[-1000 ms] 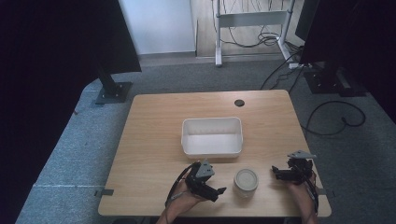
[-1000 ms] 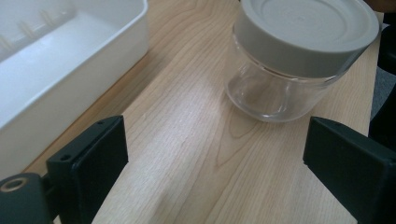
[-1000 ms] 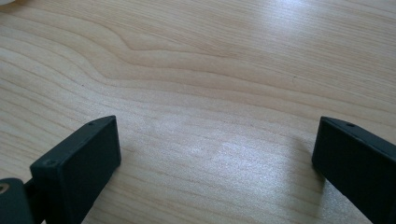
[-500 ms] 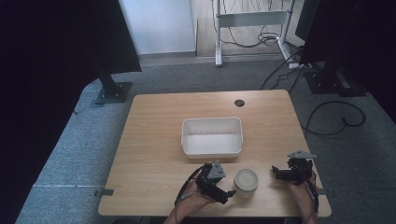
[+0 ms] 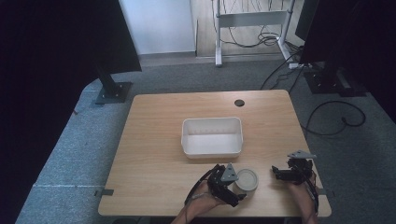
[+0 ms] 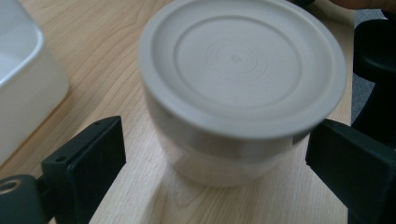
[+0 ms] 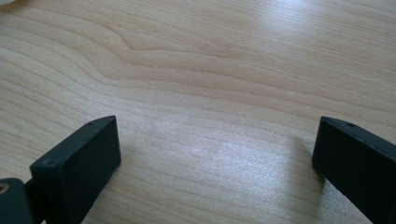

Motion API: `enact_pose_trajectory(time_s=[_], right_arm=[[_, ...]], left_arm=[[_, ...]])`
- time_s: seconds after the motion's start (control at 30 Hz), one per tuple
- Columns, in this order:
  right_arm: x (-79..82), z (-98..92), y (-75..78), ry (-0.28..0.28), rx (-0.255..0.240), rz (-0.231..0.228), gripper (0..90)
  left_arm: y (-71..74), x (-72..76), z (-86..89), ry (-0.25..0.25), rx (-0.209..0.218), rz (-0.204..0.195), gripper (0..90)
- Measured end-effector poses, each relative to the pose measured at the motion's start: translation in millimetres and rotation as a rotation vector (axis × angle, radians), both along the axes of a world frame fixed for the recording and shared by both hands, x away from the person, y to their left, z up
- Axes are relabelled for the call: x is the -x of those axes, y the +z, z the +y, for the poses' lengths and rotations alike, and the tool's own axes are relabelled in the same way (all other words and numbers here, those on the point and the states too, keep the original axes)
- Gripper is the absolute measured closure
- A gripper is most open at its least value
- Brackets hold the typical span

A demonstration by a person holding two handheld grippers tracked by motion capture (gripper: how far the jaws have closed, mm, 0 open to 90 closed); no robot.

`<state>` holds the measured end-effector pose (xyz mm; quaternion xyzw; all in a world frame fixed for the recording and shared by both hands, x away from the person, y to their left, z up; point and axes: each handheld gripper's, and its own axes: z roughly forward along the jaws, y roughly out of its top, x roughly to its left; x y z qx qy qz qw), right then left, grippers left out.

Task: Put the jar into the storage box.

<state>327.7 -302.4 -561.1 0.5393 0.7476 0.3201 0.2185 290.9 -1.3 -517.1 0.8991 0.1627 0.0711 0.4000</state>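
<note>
A: Two jaws of the left gripper [image 6: 210, 154] stand wide apart, one on each side of the lidded tub [image 6: 240, 88], neither touching its wall as far as the left gripper view shows. Released, then; no grasp yet.

B: Tub position?

A: Upright on the worktop [image 5: 154, 140], between the left gripper's jaws, lid [image 6: 243, 63] seated flat. The white bin [image 5: 212, 136] lies just beyond the tub, farther from the person.

B: Right gripper [image 7: 215, 154]?

A: Also released: jaws spread over bare wood, nothing between them. In the high view it rests off to the tub's right, apart from it.

B: Progress?

A: Judged early. Approach looks done; closing on the tub, lifting it and carrying it onward, probably toward the bin, all remain. Bin holds nothing visible.
</note>
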Motion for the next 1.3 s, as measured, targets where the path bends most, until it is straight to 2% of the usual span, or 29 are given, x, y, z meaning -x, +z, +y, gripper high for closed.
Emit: enact_pose_trajectory(time_s=[0.37, 0.7, 1.0, 1.3], right_arm=[[0.0, 0.0, 0.0, 0.0, 0.0, 0.0, 0.8], [-0.1, -0.1, 0.0, 0.002, 0.0, 0.0, 0.8], [-0.2, -0.1, 0.0, 0.003, 0.0, 0.0, 0.8], [-0.4, -0.1, 0.0, 0.004, 0.0, 0.0, 0.8]], left_arm=[[-4.3, 0.5, -15.9, -0.005, -0.022, -0.006, 6.2], [-9.9, -3.6, -31.7, 0.019, -0.036, -0.008, 8.7], [-9.3, -2.1, -33.1, 0.04, -0.037, -0.006, 9.8], [-5.7, -2.5, -31.1, 0.04, -0.038, -0.007, 9.8]])
